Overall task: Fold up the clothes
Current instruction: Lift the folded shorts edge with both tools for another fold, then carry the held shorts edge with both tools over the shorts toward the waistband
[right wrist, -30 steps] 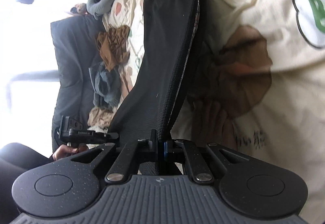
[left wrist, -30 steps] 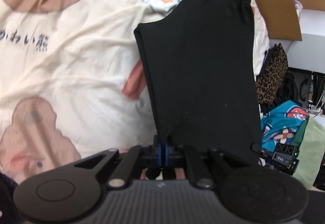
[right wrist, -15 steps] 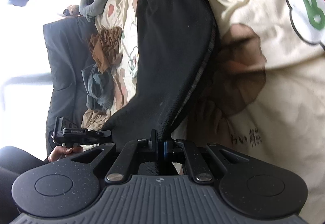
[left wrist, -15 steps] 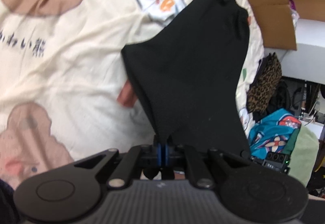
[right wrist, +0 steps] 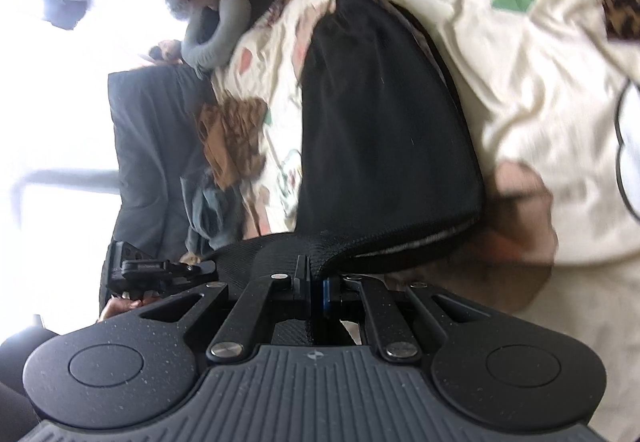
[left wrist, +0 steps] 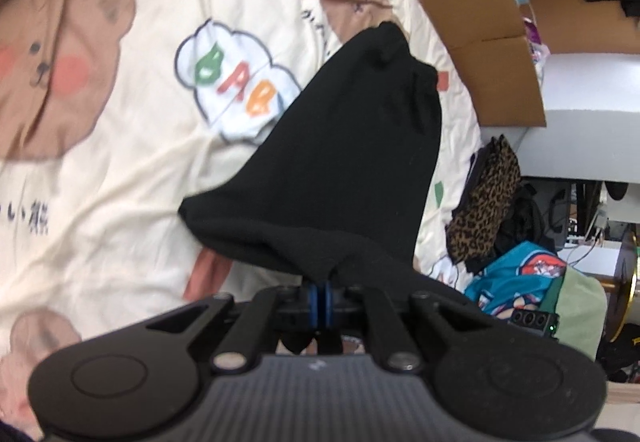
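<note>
A black garment (left wrist: 352, 169) hangs stretched between both grippers above a cream bedsheet (left wrist: 132, 161) printed with bears. In the left wrist view my left gripper (left wrist: 322, 284) is shut on the garment's near edge, and the cloth billows forward in a rounded fold. In the right wrist view my right gripper (right wrist: 316, 280) is shut on another part of the same black garment (right wrist: 380, 137), which curves away toward the bed's far end. The other gripper (right wrist: 160, 268) shows at the left there, with a hand under it.
Cardboard (left wrist: 472, 21) stands along the bed's far side. A leopard-print piece (left wrist: 484, 197) and a blue printed cloth (left wrist: 516, 282) lie off the bed's edge. Brown clothes (right wrist: 236, 137), grey clothes (right wrist: 208, 209) and a grey neck pillow (right wrist: 212, 37) sit beside a dark cushion (right wrist: 152, 153).
Both grippers have lifted and carried the garment's held edge forward over the bed. The cloth went from a taut flat panel to a bulging fold doubling over itself.
</note>
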